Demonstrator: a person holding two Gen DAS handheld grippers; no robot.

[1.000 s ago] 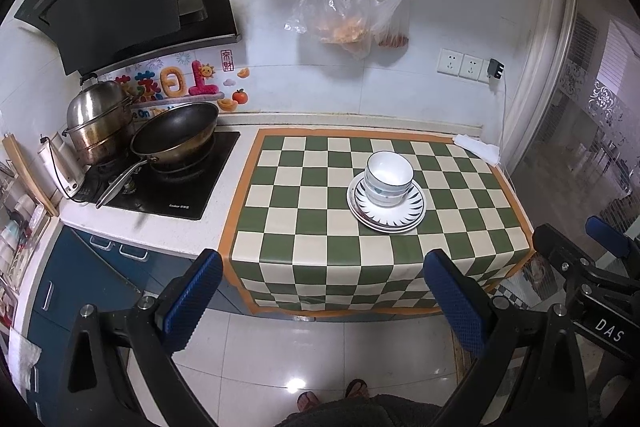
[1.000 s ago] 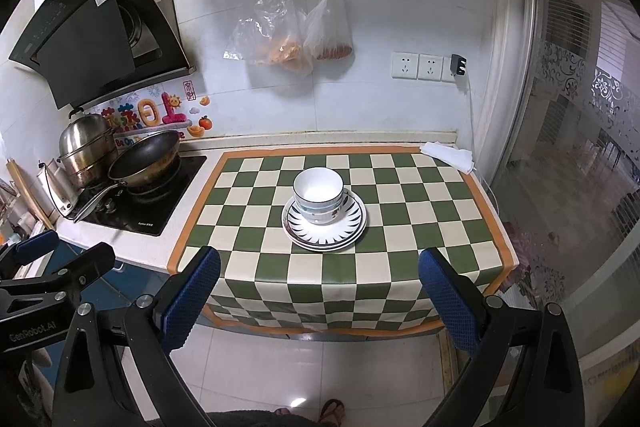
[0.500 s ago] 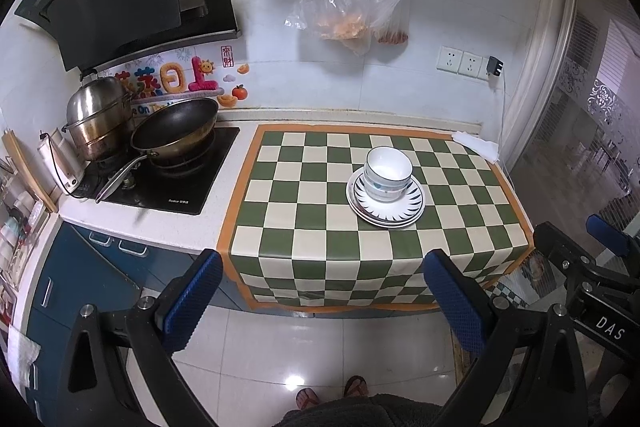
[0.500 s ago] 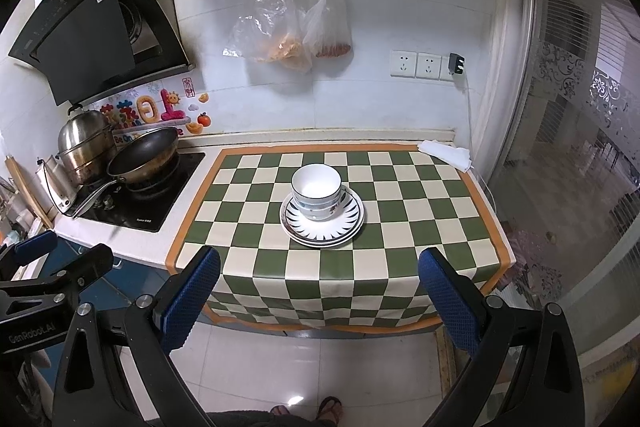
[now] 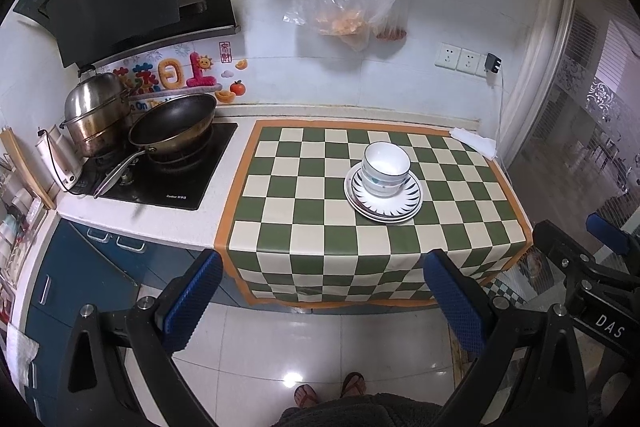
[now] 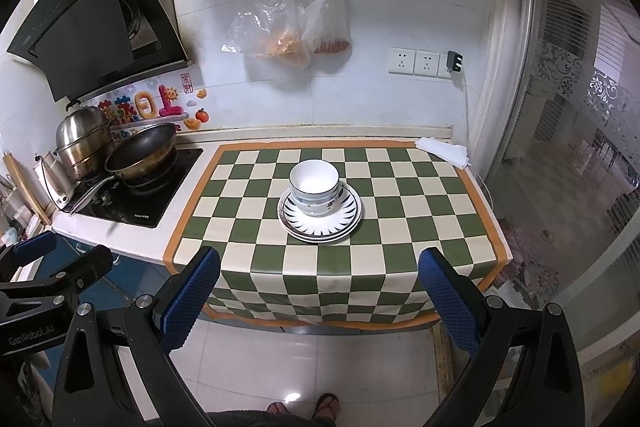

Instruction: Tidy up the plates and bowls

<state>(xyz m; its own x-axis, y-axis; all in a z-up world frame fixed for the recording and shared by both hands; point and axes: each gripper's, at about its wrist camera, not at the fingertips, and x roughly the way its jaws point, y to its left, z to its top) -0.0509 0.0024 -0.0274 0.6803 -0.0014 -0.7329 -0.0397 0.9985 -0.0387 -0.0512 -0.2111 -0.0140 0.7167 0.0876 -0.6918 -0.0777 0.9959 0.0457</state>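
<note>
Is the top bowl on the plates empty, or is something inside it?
Empty. The top bowl stands upright on the plates, and its white inside shows bare in both views.

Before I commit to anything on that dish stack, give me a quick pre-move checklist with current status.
1. Left gripper open and empty: ok.
2. Right gripper open and empty: ok.
3. Bowls nested upright on the plates: ok.
4. Plates flat on the checkered cloth, away from its edges: ok.
5. Grippers within reach of the stack: not ok, both hang over the floor, short of the counter.
6. Count of bowls and plates: cannot tell.
</note>
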